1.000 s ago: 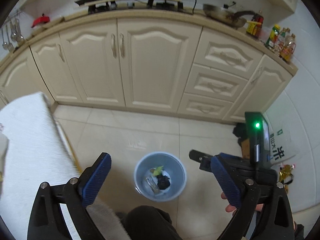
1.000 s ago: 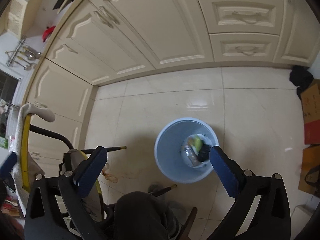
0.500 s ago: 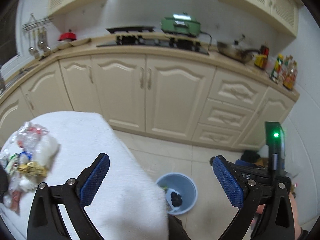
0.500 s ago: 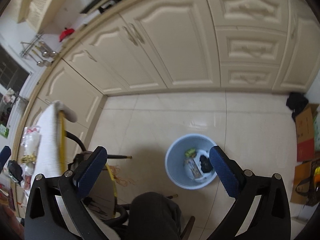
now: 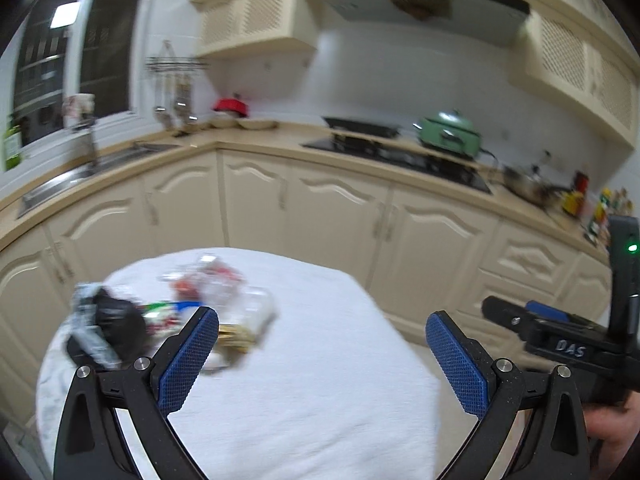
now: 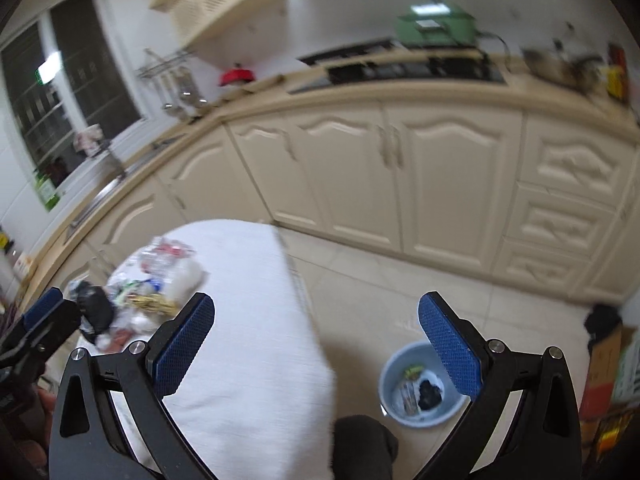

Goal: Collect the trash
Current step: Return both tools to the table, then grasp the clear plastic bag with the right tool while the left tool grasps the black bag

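A blurred pile of trash (image 5: 180,312) lies on the far left of a white-clothed table (image 5: 320,360): clear plastic, a black crumpled piece, coloured wrappers. It also shows in the right wrist view (image 6: 140,292). My left gripper (image 5: 322,352) is open and empty above the table, right of the pile. My right gripper (image 6: 316,340) is open and empty over the table's right edge. A light blue bin (image 6: 420,388) on the floor holds a few pieces of trash.
Cream kitchen cabinets (image 5: 340,232) run along the back under a counter with a stove and a green pot (image 5: 448,136). A sink (image 5: 80,176) is at the left. Cardboard boxes (image 6: 608,364) stand on the floor at the right.
Both grippers have swung up and left, from over the floor bin to over the table. The trash pile has come into view. Both stay open.
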Demonstrator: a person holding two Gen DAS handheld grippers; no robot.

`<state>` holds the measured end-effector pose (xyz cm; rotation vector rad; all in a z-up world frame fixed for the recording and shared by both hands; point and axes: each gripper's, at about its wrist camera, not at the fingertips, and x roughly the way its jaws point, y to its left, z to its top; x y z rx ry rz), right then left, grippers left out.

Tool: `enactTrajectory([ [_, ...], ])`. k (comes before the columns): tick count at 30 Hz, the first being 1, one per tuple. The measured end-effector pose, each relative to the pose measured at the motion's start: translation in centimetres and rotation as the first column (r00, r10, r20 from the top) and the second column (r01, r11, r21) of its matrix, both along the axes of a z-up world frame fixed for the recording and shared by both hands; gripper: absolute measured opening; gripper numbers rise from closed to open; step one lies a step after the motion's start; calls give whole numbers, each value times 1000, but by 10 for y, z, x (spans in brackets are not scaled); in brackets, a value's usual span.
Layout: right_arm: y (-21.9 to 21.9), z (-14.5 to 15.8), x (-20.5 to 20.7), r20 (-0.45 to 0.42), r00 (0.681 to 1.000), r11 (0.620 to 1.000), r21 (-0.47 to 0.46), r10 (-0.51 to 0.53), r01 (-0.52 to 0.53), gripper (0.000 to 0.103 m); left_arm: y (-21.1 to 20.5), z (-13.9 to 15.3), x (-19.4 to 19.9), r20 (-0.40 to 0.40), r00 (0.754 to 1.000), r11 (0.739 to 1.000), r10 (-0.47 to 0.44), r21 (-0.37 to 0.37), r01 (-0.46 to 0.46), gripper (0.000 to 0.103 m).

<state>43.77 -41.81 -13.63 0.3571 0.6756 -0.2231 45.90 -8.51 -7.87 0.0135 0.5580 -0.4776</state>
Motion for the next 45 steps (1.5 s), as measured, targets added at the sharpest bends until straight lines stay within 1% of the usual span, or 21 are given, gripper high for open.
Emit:
enactTrajectory([
  [3,30,15,9,32,998,998,-28,57,-56,103,31,6,-20,14,998,998,65,-18,-65,102],
  [6,59,27,17,58,991,992,-59,118,-114,103,63,11,-42,35,990,990,136,-29,-135,102],
  [7,68,30,19,63,989,989,-69,137,-133,103,65,12,-46,38,988,988,151,-31,-150,102],
  [9,88,35,24,69,981,981,-84,183,-177,103,81,13,-59,44,981,981,191,-35,-190,102],
  [12,112,35,34,57,973,970,-112,224,-217,103,104,11,-77,47,967,968,250,-33,-248,102],
  [18,141,25,49,29,958,953,-115,287,-282,103,123,3,-82,5,944,943,331,-24,-331,102],
  [21,154,21,57,16,952,946,-119,306,-302,103,128,1,-83,0,934,934,356,-17,-356,102],
  [24,162,16,67,1,946,940,-115,323,-321,103,128,1,-76,2,932,932,364,-9,-364,102],
  [28,168,6,84,-27,945,938,-117,325,-325,103,124,-1,-47,0,933,933,360,13,-360,102],
  [33,159,-12,107,-74,952,949,-91,297,-303,103,114,-18,-1,-23,934,934,356,48,-354,102],
  [37,150,-27,124,-108,953,954,-68,283,-291,103,99,-34,42,-28,936,932,350,109,-345,102],
  [40,146,-38,137,-135,950,956,-52,281,-290,103,80,-48,76,-13,950,933,311,194,-303,102],
  [42,144,-44,145,-150,948,956,-47,279,-289,103,72,-59,91,9,957,927,290,247,-283,102],
  [45,142,-54,156,-169,944,956,-30,283,-292,103,57,-68,106,48,970,927,239,286,-242,102],
])
